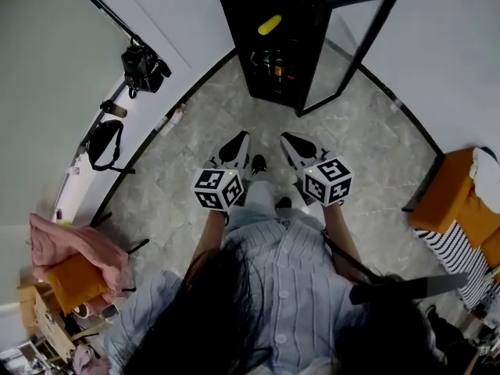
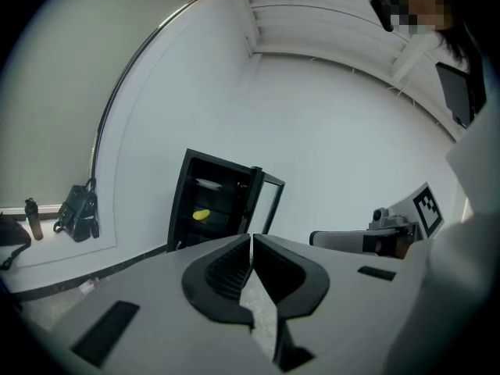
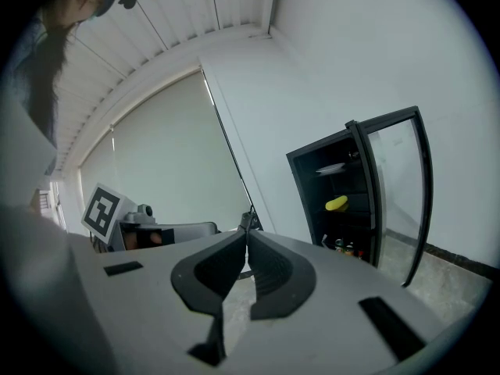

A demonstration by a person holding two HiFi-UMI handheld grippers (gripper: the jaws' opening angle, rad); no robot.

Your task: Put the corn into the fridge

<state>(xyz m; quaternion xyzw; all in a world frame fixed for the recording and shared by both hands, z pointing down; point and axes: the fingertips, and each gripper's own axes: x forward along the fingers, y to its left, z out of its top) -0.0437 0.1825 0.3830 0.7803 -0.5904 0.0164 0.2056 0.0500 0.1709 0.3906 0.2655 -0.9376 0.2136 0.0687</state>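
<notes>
Corn [image 1: 269,25] lay roughly crosswise on an upper shelf inside the fridge [image 1: 231,22], whose door [image 1: 353,44] hung open. The left gripper [image 1: 234,151] and right gripper [image 1: 301,151] stood well apart from it, side by side, aimed fridgeward. Both had their fingers pressed together on nothing. Neither looked nearer.

Items [image 1: 273,65] on fridge [image 1: 232,23] bottom shelf too small to identify

Looks like a plain room used as a recording set: small glass-door fridge [image 1: 269,37] against white wall [image 1: 187,14], marbled floor [image 1: 187,170], camera [image 1: 143,67] on a stand, pink clothes [image 1: 74,244] over an orange chair [image 1: 74,281].
</notes>
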